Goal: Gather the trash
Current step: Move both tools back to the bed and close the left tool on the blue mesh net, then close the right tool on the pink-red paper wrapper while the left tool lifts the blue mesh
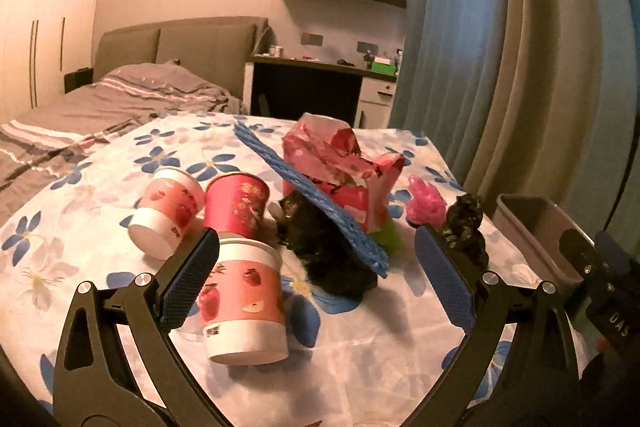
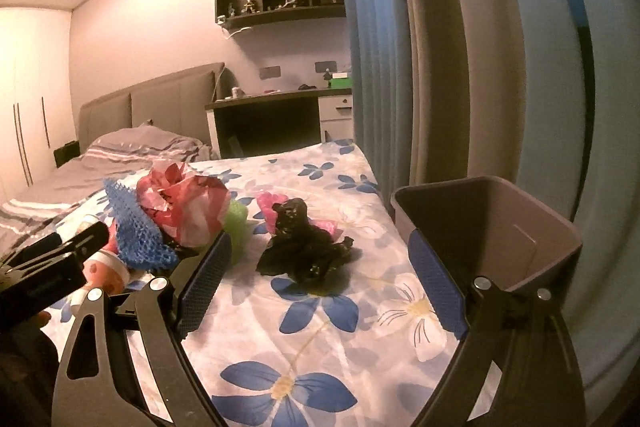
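Note:
Trash lies on a table with a floral cloth [image 1: 100,163]. In the left wrist view three paper cups stand upside down: a strawberry cup [image 1: 244,303] nearest, a red cup [image 1: 236,205] and another strawberry cup [image 1: 166,213]. Behind are a crumpled pink bag [image 1: 340,167], a blue mesh sheet [image 1: 312,195], a black crumpled wad [image 1: 332,255], a pink wad [image 1: 426,205] and a second black wad [image 1: 466,223]. My left gripper [image 1: 316,275] is open and empty over the cups. My right gripper [image 2: 320,283] is open and empty, just short of the black wad [image 2: 306,251]. A grey bin [image 2: 488,231] stands at the right.
The bin also shows in the left wrist view [image 1: 536,227] at the table's right edge. A green wad [image 2: 238,223] lies by the pink bag [image 2: 184,207]. Curtains [image 2: 400,67] hang close on the right. A bed [image 1: 100,99] and a desk [image 1: 312,83] lie beyond the table.

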Tool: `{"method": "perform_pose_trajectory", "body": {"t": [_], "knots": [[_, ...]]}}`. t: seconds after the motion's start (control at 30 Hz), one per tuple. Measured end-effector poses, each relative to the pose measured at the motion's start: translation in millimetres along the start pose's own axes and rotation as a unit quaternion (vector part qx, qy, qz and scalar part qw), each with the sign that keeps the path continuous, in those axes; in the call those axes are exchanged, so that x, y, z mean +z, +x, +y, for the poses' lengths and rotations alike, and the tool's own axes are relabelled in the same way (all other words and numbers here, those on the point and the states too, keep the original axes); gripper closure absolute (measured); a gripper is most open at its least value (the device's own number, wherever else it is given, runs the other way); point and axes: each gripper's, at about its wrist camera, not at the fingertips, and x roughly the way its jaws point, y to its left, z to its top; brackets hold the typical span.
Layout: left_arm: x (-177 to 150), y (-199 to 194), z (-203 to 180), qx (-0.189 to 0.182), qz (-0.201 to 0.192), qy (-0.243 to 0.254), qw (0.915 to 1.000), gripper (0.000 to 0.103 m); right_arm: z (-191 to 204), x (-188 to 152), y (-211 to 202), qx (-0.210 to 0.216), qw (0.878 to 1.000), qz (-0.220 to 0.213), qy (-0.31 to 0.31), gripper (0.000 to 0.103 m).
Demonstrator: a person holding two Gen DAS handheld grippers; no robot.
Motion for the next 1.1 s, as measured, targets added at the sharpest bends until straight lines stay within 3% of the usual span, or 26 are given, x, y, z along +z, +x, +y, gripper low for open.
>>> {"method": "perform_pose_trajectory", "body": {"t": [0.07,0.17,0.43,0.6,0.9,1.1], "knots": [[-1.4,5.3,-3.1,-0.007,0.007,0.001,0.9999,0.010,-0.6,-0.5,2.1,-0.001,1.000,0.002,0.000,0.016],[-1.0,16.7,-6.8,-0.020,0.025,0.002,0.9995,0.024,-2.4,-1.9,5.4,0.000,1.000,0.006,0.003,0.016],[-4.7,49.2,-5.4,-0.047,0.086,-0.026,0.9949,0.076,-4.4,-4.5,15.2,0.008,1.000,0.014,0.005,0.016],[-9.0,55.2,-4.1,-0.054,0.098,-0.032,0.9932,0.099,-6.5,-5.9,21.0,0.010,1.000,0.021,0.006,0.016],[5.6,24.5,-3.5,-0.066,0.051,-0.019,0.9963,0.101,-0.7,-3.9,26.1,0.021,0.999,0.031,0.007,0.016],[19.8,6.2,12.3,-0.052,0.021,-0.027,0.9980,0.101,18.5,-0.1,32.9,0.050,0.998,0.036,0.000,0.016]]}}
